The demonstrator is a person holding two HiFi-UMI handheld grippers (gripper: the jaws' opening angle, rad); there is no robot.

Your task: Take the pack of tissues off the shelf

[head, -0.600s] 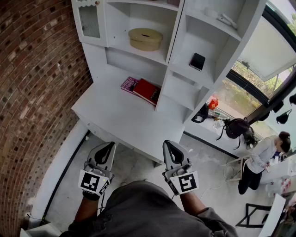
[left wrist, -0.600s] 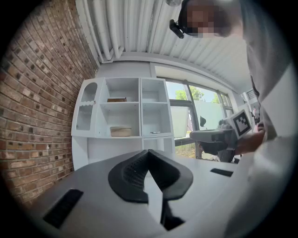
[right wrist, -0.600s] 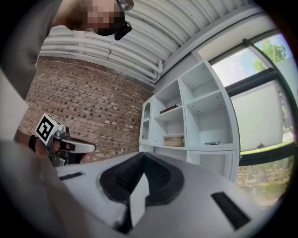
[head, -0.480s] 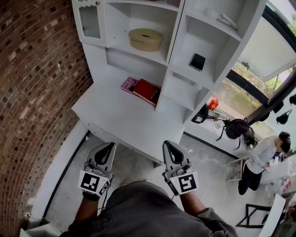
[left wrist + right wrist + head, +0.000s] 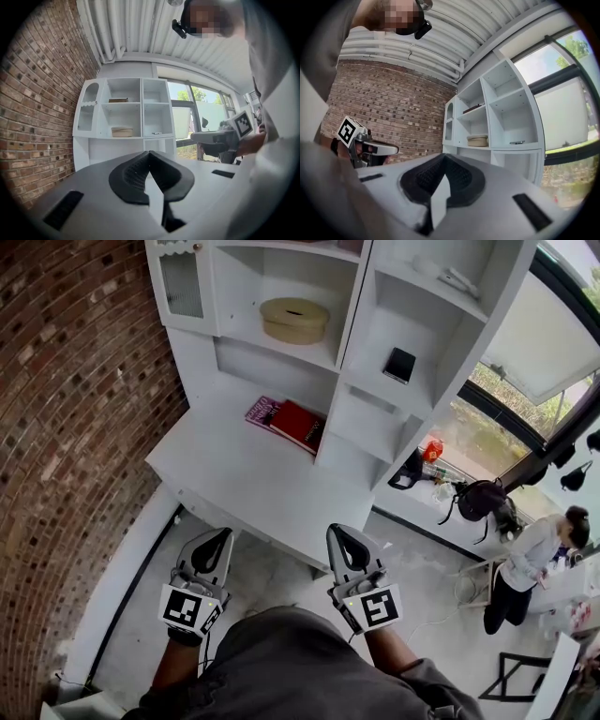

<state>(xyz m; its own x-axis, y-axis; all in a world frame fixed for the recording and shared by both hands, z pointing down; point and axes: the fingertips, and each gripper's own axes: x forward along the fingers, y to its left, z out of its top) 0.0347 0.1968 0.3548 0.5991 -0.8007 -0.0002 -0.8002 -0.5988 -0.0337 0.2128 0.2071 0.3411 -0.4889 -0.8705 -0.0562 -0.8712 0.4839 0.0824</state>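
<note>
The tan, slotted oval box (image 5: 293,320), which I take to be the pack of tissues, sits in the left middle compartment of the white shelf unit (image 5: 350,334), above the bench (image 5: 234,479). Two books (image 5: 291,421) lie on the bench below it. A small black item (image 5: 400,364) rests in the compartment to its right. My left tool (image 5: 221,536) and right tool (image 5: 340,532) hang level near the bench's front edge, well apart from the box, each with jaws pressed together on nothing. Step in hand, as I judge it: the approach, not yet begun. The next move calls for raising one tool to the compartment, parting its jaws wide enough for the box, and entering squarely between the shelf boards.
</note>
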